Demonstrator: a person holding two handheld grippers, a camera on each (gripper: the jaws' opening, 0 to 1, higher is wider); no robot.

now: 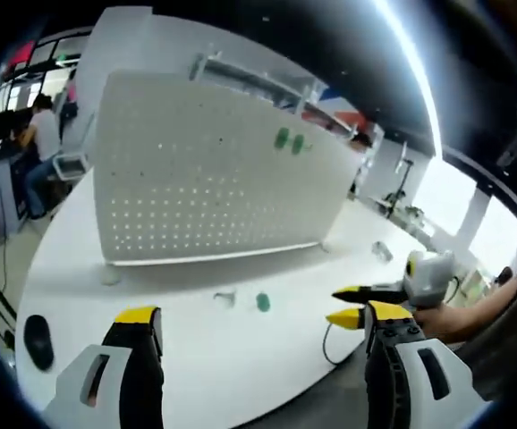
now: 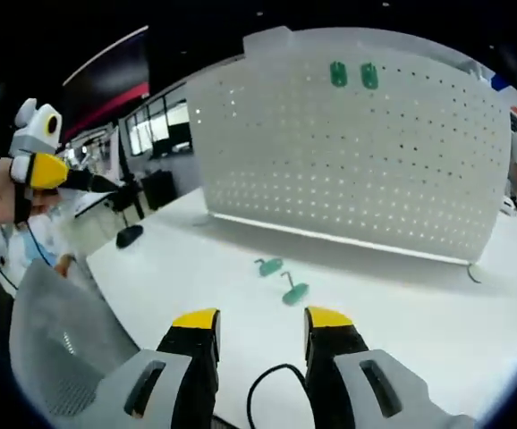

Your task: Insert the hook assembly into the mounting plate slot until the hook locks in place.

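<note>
**Q:** White tabletop [image 2: 393, 349], open office behind: what is shown nearest the cameras?

**A:** The right gripper [image 2: 261, 322] is seen at the near edge, its yellow-tipped jaws parted and nothing held between them. A black cable [image 2: 272, 384] loops between the jaws' bases. In the left gripper view, the left gripper [image 1: 254, 317] is likewise shown spread and empty, with the right gripper entering from the right, held by a hand [image 1: 455, 317].

**Q:** Where are the task's things placed?

**A:** Two green hooks lie on the table, just beyond the right gripper's jaws. The near hook [image 2: 294, 290] lies almost straight ahead, slightly right of the gap's centre line; the far hook [image 2: 269, 265] lies just behind it, a little leftward. The two are close together but apart. Beyond them the pegboard [image 2: 357, 152] stands upright, with two green mounts [image 2: 352, 75] fixed near its top edge.

**Q:** Which relation governs the coming move?

**A:** The near hook's wire stem is seen rising from its green base toward the upper left. It is judged that the right gripper is better placed, being aimed at the hooks; from the left gripper, one hook [image 1: 263, 302] is seen ahead and slightly right. A forward reach is called for, then a lift to the board's upper part.
</note>
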